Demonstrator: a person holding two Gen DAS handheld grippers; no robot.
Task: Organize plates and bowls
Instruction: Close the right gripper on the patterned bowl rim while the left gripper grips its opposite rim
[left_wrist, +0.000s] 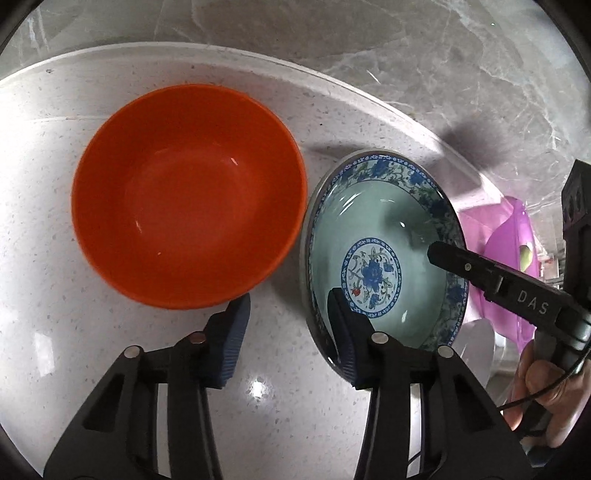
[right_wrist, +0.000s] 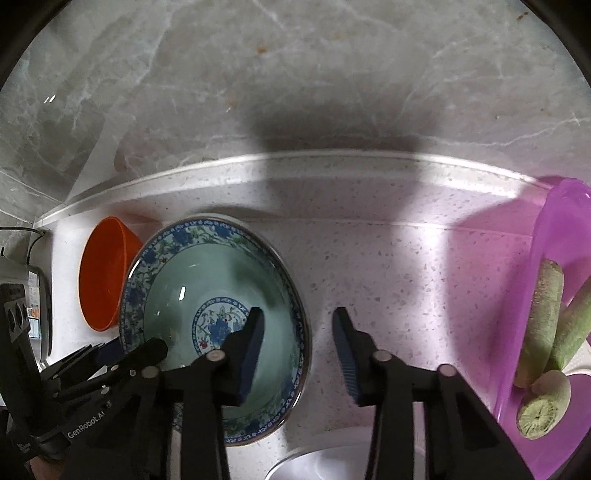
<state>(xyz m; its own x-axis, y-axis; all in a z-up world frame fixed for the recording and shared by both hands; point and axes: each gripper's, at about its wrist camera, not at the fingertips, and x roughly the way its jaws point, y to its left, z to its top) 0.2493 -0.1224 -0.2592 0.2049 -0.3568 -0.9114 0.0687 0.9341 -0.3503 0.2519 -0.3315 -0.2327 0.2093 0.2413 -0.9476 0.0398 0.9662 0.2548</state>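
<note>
Both grippers, left (left_wrist: 288, 314) and right (right_wrist: 299, 325), point steeply down, unclenched, straddling patterned bowl (left_wrist: 384, 258) rims.

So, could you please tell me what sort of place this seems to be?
Most likely a home kitchen counter. A speckled stone worktop meets a marble-look wall, crockery sits on it, namely an orange bowl and a blue-patterned bowl, and a purple basin holds green vegetables.
</note>
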